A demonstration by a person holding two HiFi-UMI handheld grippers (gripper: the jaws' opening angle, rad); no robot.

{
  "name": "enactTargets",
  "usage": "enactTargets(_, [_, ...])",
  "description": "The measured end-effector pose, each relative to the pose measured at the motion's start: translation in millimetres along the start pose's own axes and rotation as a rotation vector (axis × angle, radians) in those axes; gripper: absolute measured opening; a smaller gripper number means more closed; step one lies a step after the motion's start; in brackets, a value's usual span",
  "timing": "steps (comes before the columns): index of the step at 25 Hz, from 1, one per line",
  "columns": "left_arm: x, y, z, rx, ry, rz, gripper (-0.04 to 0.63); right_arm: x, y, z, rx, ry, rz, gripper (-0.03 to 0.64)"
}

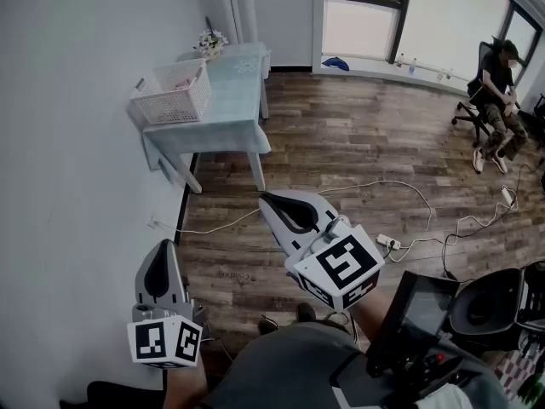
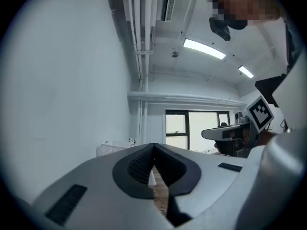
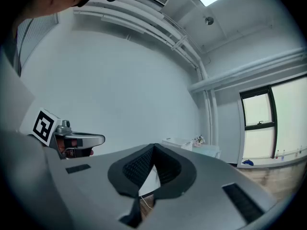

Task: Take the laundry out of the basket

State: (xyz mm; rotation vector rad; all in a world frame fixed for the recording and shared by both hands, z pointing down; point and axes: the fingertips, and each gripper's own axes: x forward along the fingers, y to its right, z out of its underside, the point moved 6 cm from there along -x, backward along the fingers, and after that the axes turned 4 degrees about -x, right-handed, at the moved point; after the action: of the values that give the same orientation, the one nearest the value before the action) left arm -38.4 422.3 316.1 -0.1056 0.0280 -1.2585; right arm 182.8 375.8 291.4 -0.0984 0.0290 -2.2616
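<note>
Closest to me, my left gripper (image 1: 161, 245) hangs low beside the white wall, its jaws pressed together at the tips with nothing between them; the left gripper view (image 2: 153, 145) shows the dark pads meeting in a point. My right gripper (image 1: 265, 197) is a little further forward and higher, over the wooden floor (image 1: 341, 143), and its jaws are likewise clenched on nothing, the pads touching at the tip in the right gripper view (image 3: 153, 145). Off to my right, near my body, stands a black office chair (image 1: 494, 301). Past the grippers a white cable (image 1: 383, 184) loops across the boards to a power strip (image 1: 389, 243). Further on, against the wall, is a table under a pale blue-green cloth (image 1: 223, 122), well apart from both grippers. The white laundry basket (image 1: 170, 102) sits on the table's near left corner, and something pinkish, the laundry (image 1: 183, 82), shows inside it; I cannot make out more of it from here. A small bunch of flowers (image 1: 210, 41) stands at the far end of the table by the wall. Beyond that, a blue thing (image 1: 335, 62) lies at the foot of the window, and a person (image 1: 501, 92) sits on a chair at the far right of the room.
</note>
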Motion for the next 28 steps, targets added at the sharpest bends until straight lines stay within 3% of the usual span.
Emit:
enactTargets(3, [-3.1,-3.7,0.2,0.013,0.005,0.004,0.009,2.8,-5.4,0.2,-0.004,-0.001,0.000,0.014])
enactTargets(12, [-2.5,-27.0,8.7,-0.052,-0.003,0.024,0.009,23.0,-18.3,3.2,-0.010,-0.051,0.000,0.015])
enactTargets(25, [-6.2,-72.5,22.0,-0.113,0.016,0.108,0.009,54.2,-54.9,3.5,-0.077,-0.080,0.046,0.017])
enactTargets(28, [1.5,-73.3,26.6,-0.096,0.008,0.117,0.009,65.0,-49.7,6.5,-0.074,-0.076,0.038,0.017])
